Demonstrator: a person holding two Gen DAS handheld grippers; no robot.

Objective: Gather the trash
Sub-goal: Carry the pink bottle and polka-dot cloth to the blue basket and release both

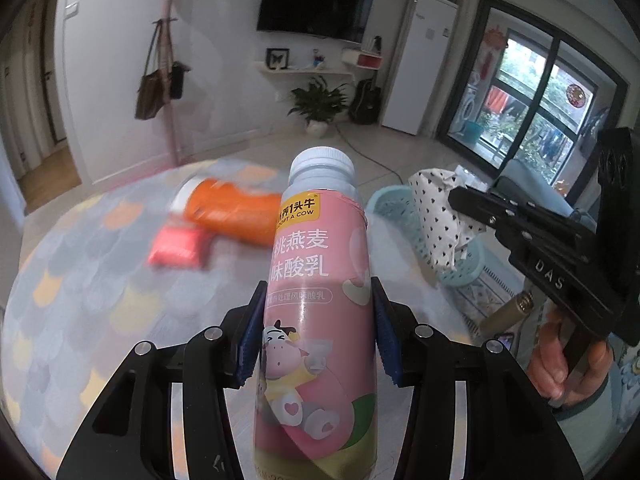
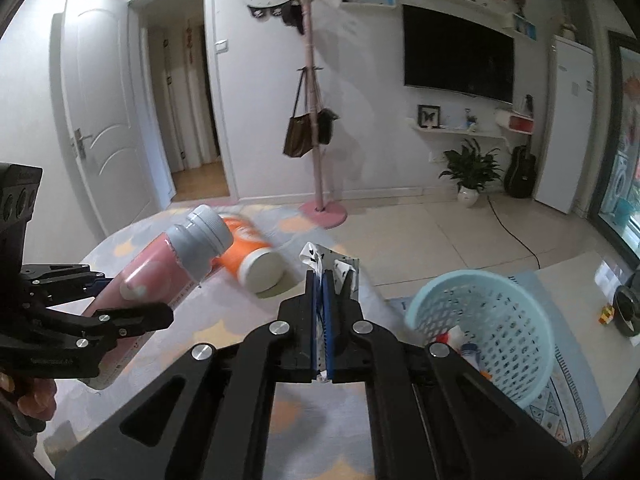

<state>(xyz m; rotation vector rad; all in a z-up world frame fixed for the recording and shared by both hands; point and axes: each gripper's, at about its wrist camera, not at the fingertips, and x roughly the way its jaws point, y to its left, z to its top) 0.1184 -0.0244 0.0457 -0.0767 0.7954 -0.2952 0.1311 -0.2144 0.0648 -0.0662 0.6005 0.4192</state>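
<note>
My left gripper [image 1: 316,320] is shut on a pink yogurt bottle [image 1: 320,280] with a white cap and holds it above the table; the bottle also shows in the right wrist view [image 2: 156,264]. My right gripper [image 2: 320,280] is shut on a white paper wrapper with black hearts [image 2: 332,264], which the left wrist view shows [image 1: 436,216] held near the light blue mesh basket [image 2: 496,320]. An orange bottle [image 1: 232,212] and a red packet [image 1: 178,246] lie on the table.
The round table [image 1: 80,280] has a pastel scale-pattern cloth. The basket [image 1: 384,200] stands on the floor to the right and holds some trash. A pink coat stand [image 2: 316,120], a potted plant [image 2: 470,172] and a TV [image 2: 456,56] are beyond.
</note>
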